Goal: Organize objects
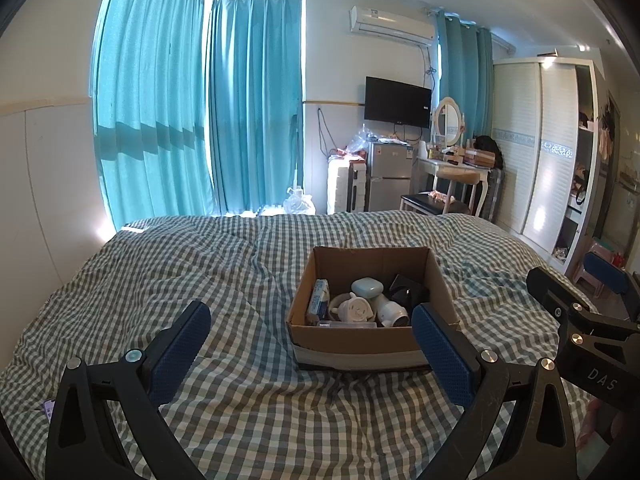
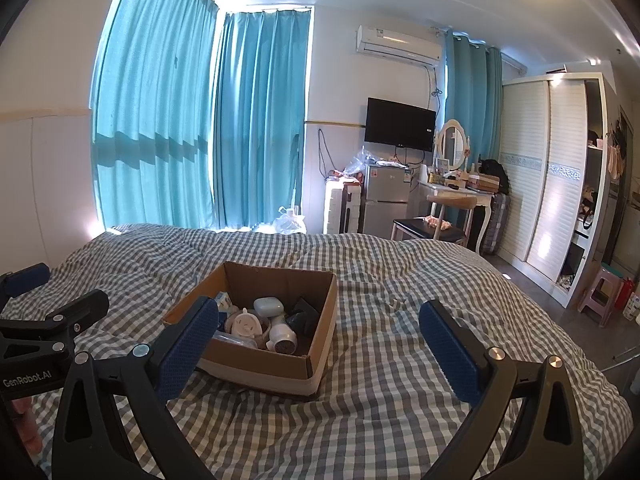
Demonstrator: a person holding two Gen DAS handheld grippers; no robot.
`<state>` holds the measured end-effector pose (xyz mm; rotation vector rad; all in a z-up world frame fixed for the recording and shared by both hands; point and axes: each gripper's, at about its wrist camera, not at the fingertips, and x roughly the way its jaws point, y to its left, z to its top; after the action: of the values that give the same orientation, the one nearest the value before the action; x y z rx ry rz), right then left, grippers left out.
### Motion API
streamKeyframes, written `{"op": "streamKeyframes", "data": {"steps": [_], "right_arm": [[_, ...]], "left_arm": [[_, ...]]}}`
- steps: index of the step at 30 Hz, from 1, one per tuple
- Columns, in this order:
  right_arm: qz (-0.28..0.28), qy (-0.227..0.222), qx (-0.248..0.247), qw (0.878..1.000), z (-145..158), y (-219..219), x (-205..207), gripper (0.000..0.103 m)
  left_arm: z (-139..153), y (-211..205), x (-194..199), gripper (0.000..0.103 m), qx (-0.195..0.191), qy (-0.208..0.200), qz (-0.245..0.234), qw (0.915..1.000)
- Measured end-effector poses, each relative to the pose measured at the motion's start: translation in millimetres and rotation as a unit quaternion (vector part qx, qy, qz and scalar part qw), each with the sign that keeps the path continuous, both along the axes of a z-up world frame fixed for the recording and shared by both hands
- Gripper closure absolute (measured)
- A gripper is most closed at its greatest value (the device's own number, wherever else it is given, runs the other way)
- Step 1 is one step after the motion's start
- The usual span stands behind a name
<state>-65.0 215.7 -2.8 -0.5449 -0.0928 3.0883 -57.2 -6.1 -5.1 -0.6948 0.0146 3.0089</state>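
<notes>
An open cardboard box point(image 1: 362, 344) sits on the checked bedspread point(image 1: 200, 264); it also shows in the right wrist view point(image 2: 276, 368). Inside lie a pale green case point(image 1: 367, 287), a white round cap point(image 1: 357, 310), a white bottle point(image 1: 394, 312), a blue-white carton point(image 1: 319, 303) and a black item point(image 1: 408, 289). My left gripper point(image 1: 312, 322) is open and empty, just in front of the box. My right gripper point(image 2: 320, 320) is open and empty, to the right of the box above the bed.
The bed fills the foreground point(image 2: 400, 280). Beyond it stand teal curtains point(image 1: 160, 120), a small fridge point(image 1: 389, 176), a wall TV point(image 1: 397, 102), a dressing table with chair point(image 1: 456, 176) and a white wardrobe point(image 1: 544, 148). A pink stool point(image 2: 600, 292) stands on the floor at right.
</notes>
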Motion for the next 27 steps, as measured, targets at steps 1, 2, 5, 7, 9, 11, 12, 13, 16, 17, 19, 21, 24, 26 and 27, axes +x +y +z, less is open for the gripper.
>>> {"op": "streamKeyframes", "data": {"steps": [1, 2, 5, 7, 9, 11, 12, 13, 16, 17, 19, 21, 24, 26, 27], "right_arm": [[0.000, 0.000, 0.000, 1.000, -0.4, -0.2, -0.1, 0.002], [-0.001, 0.000, 0.001, 1.000, -0.8, -0.5, -0.3, 0.002], [-0.001, -0.002, 0.002, 1.000, -2.1, -0.7, -0.9, 0.002], [0.000, -0.004, 0.002, 1.000, -3.1, -1.2, -1.1, 0.002], [0.000, -0.004, 0.002, 1.000, -4.0, -2.2, -1.5, 0.002], [0.001, -0.004, 0.004, 1.000, -4.5, -3.7, -1.9, 0.002], [0.001, -0.005, 0.005, 1.000, -4.7, -4.5, -1.9, 0.002], [0.000, -0.005, 0.007, 1.000, -5.4, -5.2, -2.0, 0.002], [0.002, -0.007, 0.006, 1.000, -7.1, -5.9, -2.0, 0.002], [0.001, -0.007, 0.006, 1.000, -7.4, -6.0, -2.0, 0.002], [0.002, -0.007, 0.006, 1.000, -7.5, -5.9, -2.1, 0.002], [0.002, -0.008, 0.006, 1.000, -8.1, -5.7, -2.0, 0.002], [0.002, -0.009, 0.006, 1.000, -10.1, -6.2, -1.8, 0.002], [0.002, -0.010, 0.007, 1.000, -10.9, -6.4, -1.7, 0.002], [0.002, -0.011, 0.007, 1.000, -11.0, -6.4, -1.8, 0.002]], "left_arm": [[-0.4, 0.2, 0.3, 0.000, 0.001, 0.000, 0.000, 1.0000], [-0.7, 0.6, 0.7, 0.000, 0.001, -0.001, 0.001, 1.0000], [-1.7, 1.4, 0.7, 0.000, 0.000, -0.005, 0.002, 1.0000], [-2.3, 1.0, 0.7, 0.000, 0.003, -0.006, 0.001, 1.0000], [-2.0, 0.7, 1.5, 0.000, 0.006, -0.005, 0.001, 1.0000], [-1.8, 0.7, 2.2, 0.000, 0.007, -0.003, 0.003, 1.0000], [-1.7, 0.8, 2.4, 0.000, 0.006, -0.002, 0.004, 1.0000], [-1.8, 0.3, 2.7, 0.000, 0.006, -0.001, 0.004, 1.0000], [-2.7, 0.7, 2.2, 0.000, 0.006, -0.005, 0.003, 1.0000], [-3.1, 0.7, 2.2, 0.000, 0.007, -0.005, 0.001, 1.0000], [-3.3, 1.3, 3.2, 0.000, 0.005, -0.002, 0.002, 1.0000], [-2.6, 2.0, 4.7, 0.000, 0.003, 0.003, 0.003, 1.0000], [-1.8, 2.4, 6.1, 0.000, 0.001, 0.006, 0.004, 1.0000], [-1.9, 2.0, 5.9, 0.000, 0.003, 0.006, 0.005, 1.0000], [-2.0, 1.1, 5.8, 0.000, 0.004, 0.006, 0.006, 1.0000]]}}
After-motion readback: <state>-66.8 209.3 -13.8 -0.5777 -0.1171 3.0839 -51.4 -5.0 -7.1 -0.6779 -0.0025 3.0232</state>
